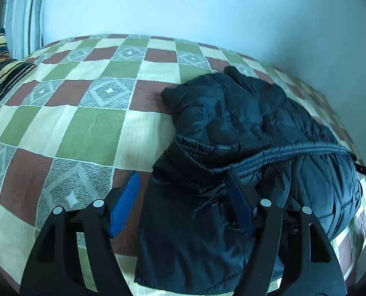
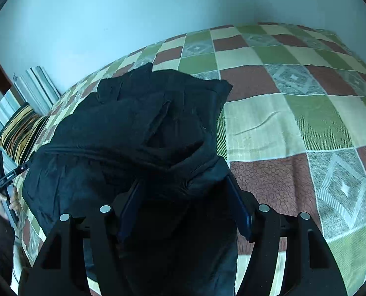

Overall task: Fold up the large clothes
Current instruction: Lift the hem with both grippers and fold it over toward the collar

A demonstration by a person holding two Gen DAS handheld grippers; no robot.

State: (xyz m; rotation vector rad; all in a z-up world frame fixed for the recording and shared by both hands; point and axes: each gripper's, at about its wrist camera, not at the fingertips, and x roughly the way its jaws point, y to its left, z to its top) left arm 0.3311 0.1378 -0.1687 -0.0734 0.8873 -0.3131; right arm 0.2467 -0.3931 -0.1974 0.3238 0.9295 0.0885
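Looking down: we see a dark padded jacket (image 1: 244, 133) lying bunched on the bed (image 1: 84, 128), over its checked green, cream and brown cover.
Jacket position: it sits toward the wall side of the bed in the left wrist view; in the right wrist view the jacket (image 2: 123, 133) fills the middle, heaped up in folds.
Jacket detail: a ribbed elastic hem (image 1: 269, 156) runs across the heap in the left wrist view.
Left gripper (image 1: 183, 192): we hold it wide open, one blue finger (image 1: 125, 204) over the bare bed cover, the other resting against the jacket's fabric; it grips nothing.
Right gripper (image 2: 183, 202): its jaws stand apart with jacket fabric bulging between them; both fingers touch the cloth, but we cannot tell whether they pinch it.
Left hand (image 2: 9, 202): seen at the left edge of the right wrist view, wrapped on the other gripper's handle.
Pillows: a striped yellow and black pillow (image 1: 0, 61) lies at the head of the bed, with a grey striped one (image 1: 22, 17) upright behind it.
Wall (image 1: 183, 7): pale blue, just beyond the bed.
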